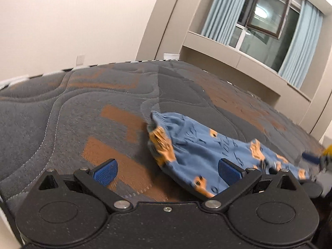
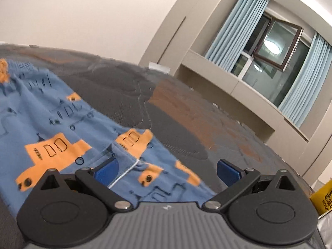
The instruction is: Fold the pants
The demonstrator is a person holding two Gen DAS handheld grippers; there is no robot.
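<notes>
pants [image 1: 199, 151]: blue with orange trucks, flat on the bed [image 1: 62, 112] | left tongs [image 1: 167, 171]: wide open, hold nothing, pants under the right finger | right tongs [image 2: 167, 171]: wide open, hold nothing, pants hem between the fingers
</notes>
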